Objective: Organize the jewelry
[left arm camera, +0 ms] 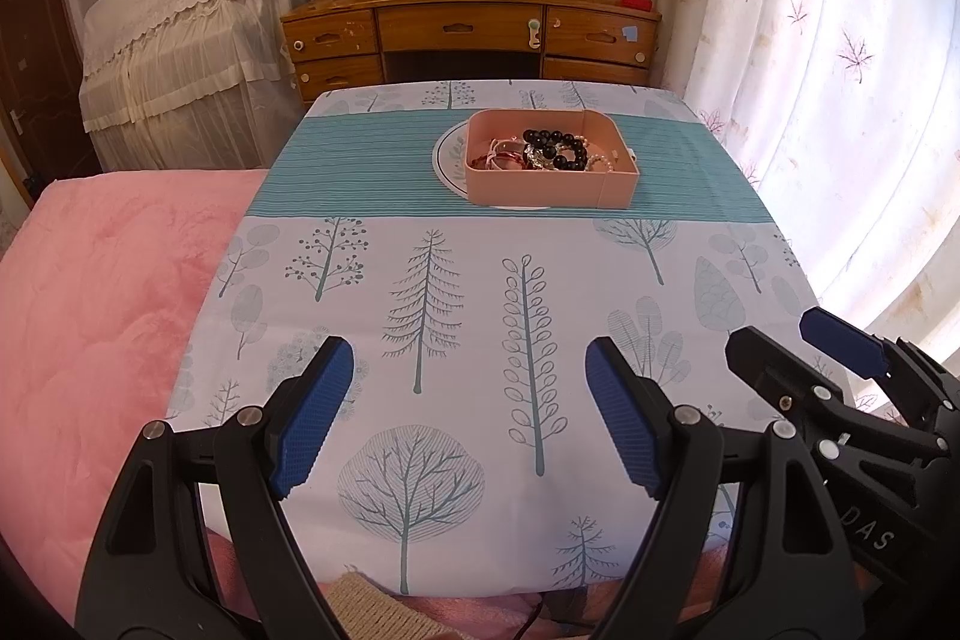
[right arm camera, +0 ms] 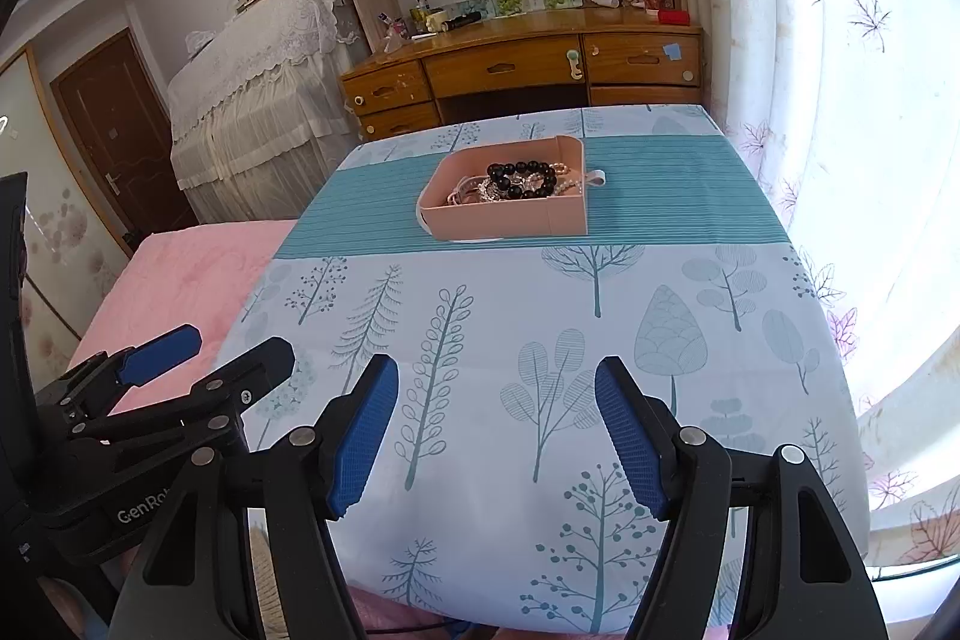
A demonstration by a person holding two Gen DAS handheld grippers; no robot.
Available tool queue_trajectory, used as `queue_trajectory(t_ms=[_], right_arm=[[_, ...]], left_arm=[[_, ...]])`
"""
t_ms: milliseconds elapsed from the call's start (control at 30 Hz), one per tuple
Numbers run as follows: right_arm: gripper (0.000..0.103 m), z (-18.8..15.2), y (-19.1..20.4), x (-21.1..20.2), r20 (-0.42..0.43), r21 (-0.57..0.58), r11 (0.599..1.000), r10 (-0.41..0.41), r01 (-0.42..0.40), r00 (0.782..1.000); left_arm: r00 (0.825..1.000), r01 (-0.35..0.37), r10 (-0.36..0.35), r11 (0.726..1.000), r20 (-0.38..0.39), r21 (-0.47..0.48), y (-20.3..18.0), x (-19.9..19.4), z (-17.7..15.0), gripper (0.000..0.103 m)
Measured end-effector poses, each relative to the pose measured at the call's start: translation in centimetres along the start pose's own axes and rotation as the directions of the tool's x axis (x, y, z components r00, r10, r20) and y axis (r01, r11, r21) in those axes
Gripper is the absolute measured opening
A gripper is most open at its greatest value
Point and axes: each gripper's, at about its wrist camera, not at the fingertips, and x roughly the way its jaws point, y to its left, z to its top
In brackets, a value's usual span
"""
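The left gripper (left arm camera: 468, 400) stands wide with nothing between its blue pads (left arm camera: 315, 415), poised above the near part of the worktop (left arm camera: 456, 292). The right gripper (right arm camera: 497, 427) is just beside it, also spread wide and empty, its blue pads (right arm camera: 363, 436) over the tree-printed cloth (right arm camera: 600, 340); each gripper shows at the edge of the other's view. Well beyond both, on the teal striped band of the cloth, sits a pink tray (left arm camera: 549, 190) resting on a round white mat (left arm camera: 447, 157). Inside the tray lies a tangle of jewelry: a black bead bracelet (left arm camera: 555, 148), a pearl strand (left arm camera: 597, 160) at its right side, and pinkish pieces (left arm camera: 504, 154) towards the left. A pink blanket (left arm camera: 108, 316) lies left of the worktop. Behind stand a wooden desk (left arm camera: 468, 22) and a lace-covered piece of furniture (left arm camera: 180, 40).
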Motion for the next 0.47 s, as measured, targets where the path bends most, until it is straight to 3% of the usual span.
queue_trajectory(t_ms=[467], right_arm=[[0.069,-0.03,-0.12,0.03,-0.002,0.001,1.0,0.002,-0.002,1.0]], left_arm=[[1.0,0.002,-0.002,1.0,-0.003,0.0,0.0,0.03,-0.03,0.078]])
